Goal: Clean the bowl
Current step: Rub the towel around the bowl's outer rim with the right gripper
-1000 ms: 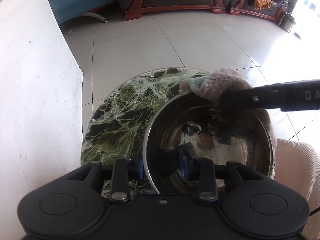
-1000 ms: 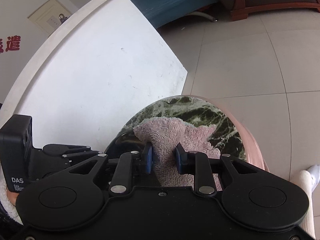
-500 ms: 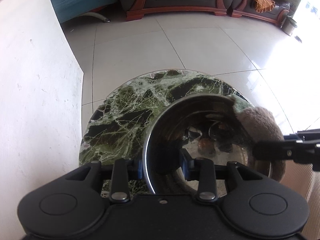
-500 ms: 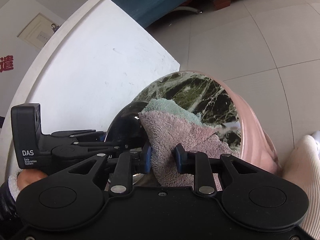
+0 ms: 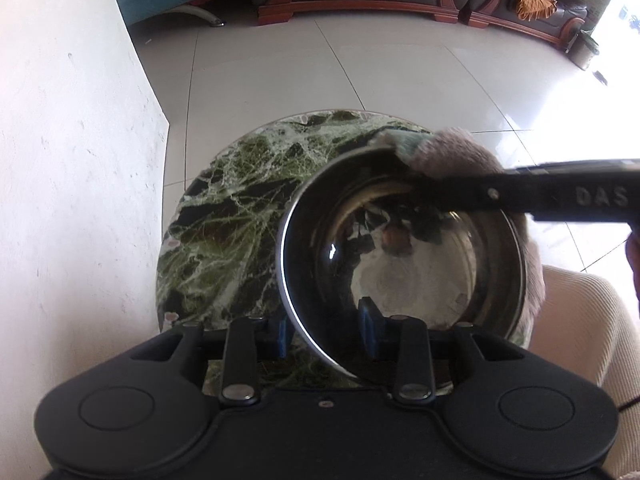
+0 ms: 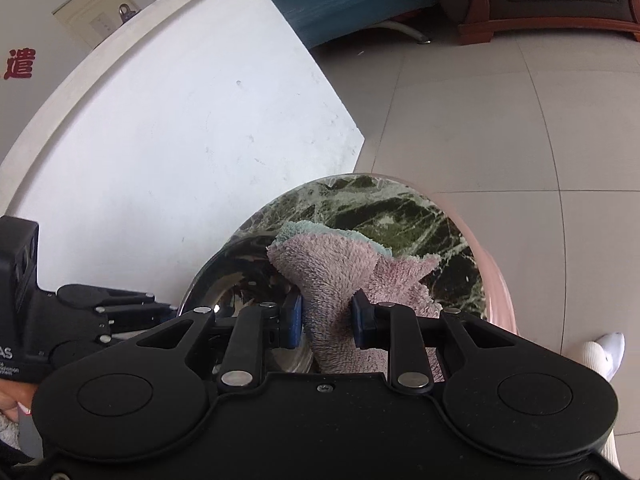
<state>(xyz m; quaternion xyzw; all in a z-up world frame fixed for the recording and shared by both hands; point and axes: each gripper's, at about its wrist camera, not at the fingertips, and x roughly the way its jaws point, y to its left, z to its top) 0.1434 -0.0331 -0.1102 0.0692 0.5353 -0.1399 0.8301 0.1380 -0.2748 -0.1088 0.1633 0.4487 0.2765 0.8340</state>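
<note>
Marble in green and black made up the round table [image 5: 224, 216] on which the steel bowl [image 5: 400, 248] stood, toward its near right part, with pale floor tiles [image 5: 280, 76] beyond. We angled our left gripper [image 5: 326, 330] steeply down at the bowl's near rim, its blue fingers [image 5: 368, 330] straddling the wall, one inside and one outside; they looked closed on the rim, though the gripper body hid the lower edge. We reached our right gripper [image 6: 326, 316] across from the right side, sloping downward, and its fingers [image 6: 292, 316] were clamped on a pinkish terry cloth [image 6: 340, 272] with a pale blue-green edge. That cloth lay against the bowl's far right rim, draped partly outside it. Seen by the left camera, the right gripper's black arm crossed over the cloth and covered where it met the metal. Reflections in the bowl's floor were too muddled to read. Our hand [image 6: 10, 398] showed only at the frame's left edge, cut off.
</note>
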